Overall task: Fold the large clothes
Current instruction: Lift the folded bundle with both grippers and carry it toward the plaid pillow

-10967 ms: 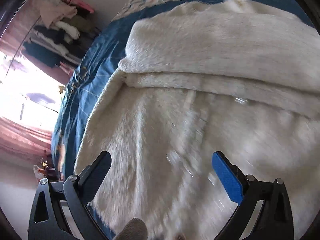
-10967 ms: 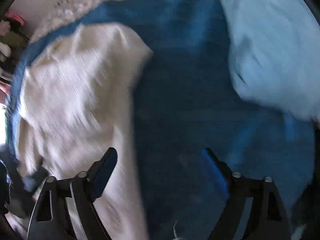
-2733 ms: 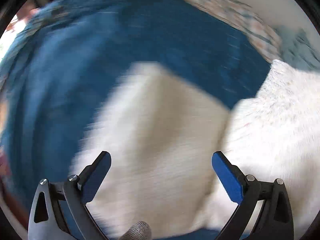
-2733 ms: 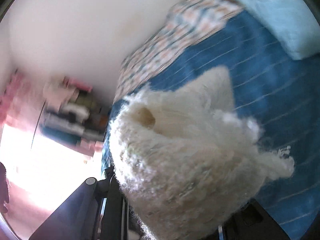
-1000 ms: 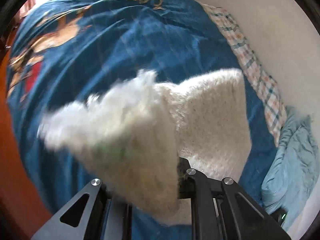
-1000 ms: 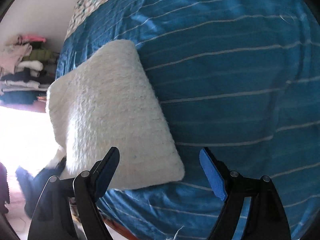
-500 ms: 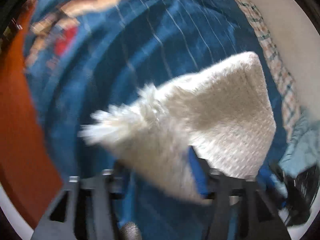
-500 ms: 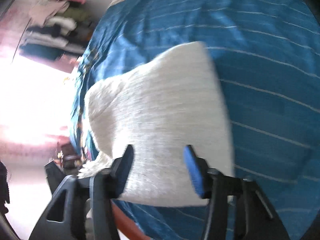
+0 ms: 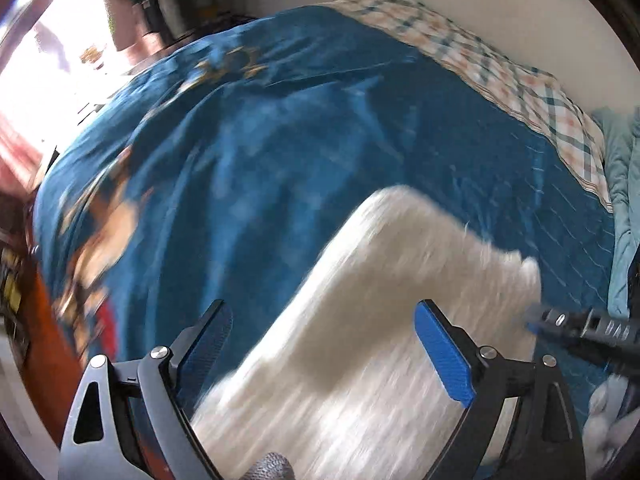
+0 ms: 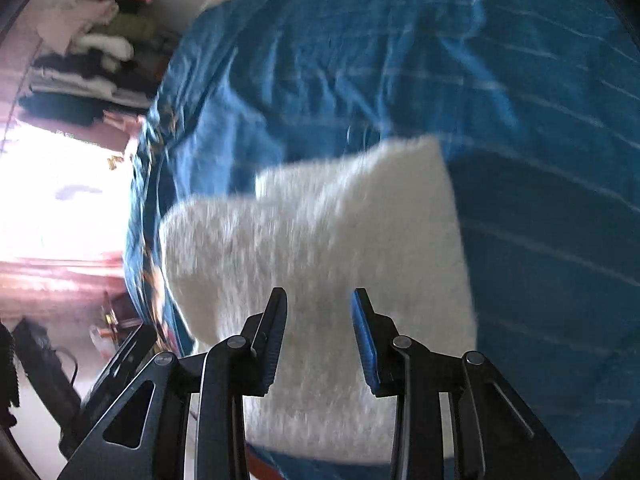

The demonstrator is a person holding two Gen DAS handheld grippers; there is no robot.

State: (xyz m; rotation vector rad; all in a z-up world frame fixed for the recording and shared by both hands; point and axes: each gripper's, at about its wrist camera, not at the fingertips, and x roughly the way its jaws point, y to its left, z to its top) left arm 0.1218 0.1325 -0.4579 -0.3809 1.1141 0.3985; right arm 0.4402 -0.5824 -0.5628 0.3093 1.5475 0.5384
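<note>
A folded white fluffy garment (image 9: 384, 320) lies on the blue bedspread (image 9: 280, 140) near the bed's front edge. It also shows in the right wrist view (image 10: 320, 248). My left gripper (image 9: 324, 344) is wide open and empty, hovering over the garment's near left part. My right gripper (image 10: 318, 320) has its jaws partly closed, a narrow gap between them, above the garment's near edge; nothing is clamped between the pads. The other gripper's black body (image 9: 580, 332) shows at the right of the left wrist view. Both views are motion-blurred.
A checked sheet (image 9: 500, 72) and a light blue pillow (image 9: 620, 200) lie along the wall side. The orange wooden bed frame (image 9: 44, 340) runs at the left. Stacked clothes (image 10: 92, 60) sit on a shelf beyond the bed foot, beside a bright window (image 10: 60, 192).
My left gripper has let go of the garment's corner and opened wide. The garment has dropped flat on the bed. My right gripper's jaws have narrowed over its near edge.
</note>
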